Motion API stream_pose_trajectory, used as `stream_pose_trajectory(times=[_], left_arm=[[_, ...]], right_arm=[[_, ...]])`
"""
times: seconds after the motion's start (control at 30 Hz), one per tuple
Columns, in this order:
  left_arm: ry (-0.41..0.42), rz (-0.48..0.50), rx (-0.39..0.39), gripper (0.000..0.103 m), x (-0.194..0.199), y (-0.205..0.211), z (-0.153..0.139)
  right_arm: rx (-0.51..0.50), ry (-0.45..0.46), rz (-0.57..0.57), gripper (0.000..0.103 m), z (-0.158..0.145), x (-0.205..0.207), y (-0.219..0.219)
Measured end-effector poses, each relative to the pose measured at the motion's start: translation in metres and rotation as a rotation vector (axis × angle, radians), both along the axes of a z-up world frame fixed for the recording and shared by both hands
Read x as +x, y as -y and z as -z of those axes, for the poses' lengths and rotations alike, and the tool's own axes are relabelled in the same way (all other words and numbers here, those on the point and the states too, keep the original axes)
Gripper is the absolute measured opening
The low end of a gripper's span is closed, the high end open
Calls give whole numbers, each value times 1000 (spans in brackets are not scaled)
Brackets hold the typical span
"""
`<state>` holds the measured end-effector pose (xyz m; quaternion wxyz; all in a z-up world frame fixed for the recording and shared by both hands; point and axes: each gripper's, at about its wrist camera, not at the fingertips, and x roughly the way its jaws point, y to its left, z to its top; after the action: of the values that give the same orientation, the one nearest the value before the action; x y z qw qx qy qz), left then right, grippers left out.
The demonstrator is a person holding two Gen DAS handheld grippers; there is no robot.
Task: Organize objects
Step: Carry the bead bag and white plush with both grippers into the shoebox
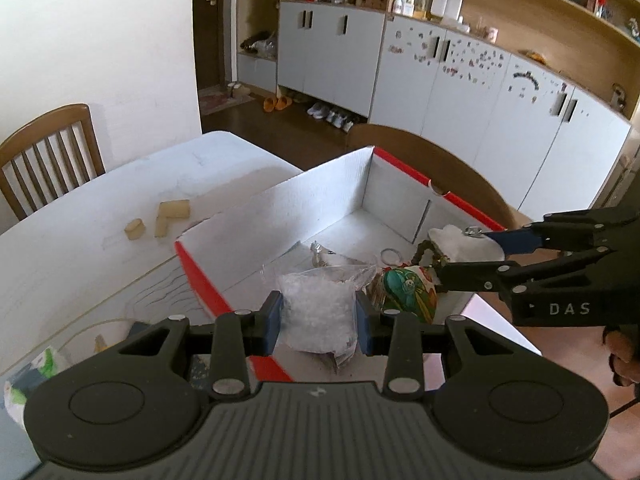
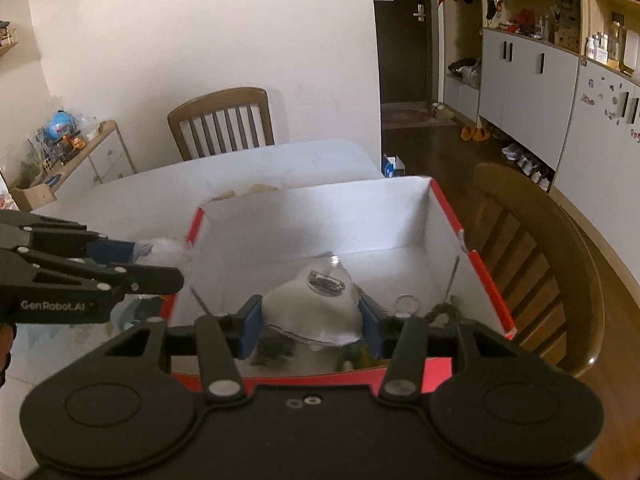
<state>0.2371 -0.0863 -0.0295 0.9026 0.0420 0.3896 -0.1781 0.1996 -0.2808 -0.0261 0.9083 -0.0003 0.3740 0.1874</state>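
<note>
Above red-edged box [image 1: 276, 220], left gripper [image 1: 318, 316] clamps clear crystal bag [image 1: 316, 312], right gripper [image 2: 310, 316] clamps white pouch [image 2: 312, 308].

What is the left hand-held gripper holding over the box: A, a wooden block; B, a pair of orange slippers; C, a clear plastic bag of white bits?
C: the left hand-held gripper is clamped on a clear plastic bag of white bits, above the red-edged box.
</note>
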Motion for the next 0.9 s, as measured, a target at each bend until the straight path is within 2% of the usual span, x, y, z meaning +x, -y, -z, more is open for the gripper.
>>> stream_pose_trajectory(times=[0.33,0.7,0.9], left_arm=[[-52,2,92,36,35,38,28],[-73,-73,228,37,79,54,59],[-115,-94,262,37,98,59,75]], right_arm=[[-2,-52,-22,50,21,44,23],[-85,-92,-83,49,51,77,13],[-121,-134,-105,49,63,90,11]])
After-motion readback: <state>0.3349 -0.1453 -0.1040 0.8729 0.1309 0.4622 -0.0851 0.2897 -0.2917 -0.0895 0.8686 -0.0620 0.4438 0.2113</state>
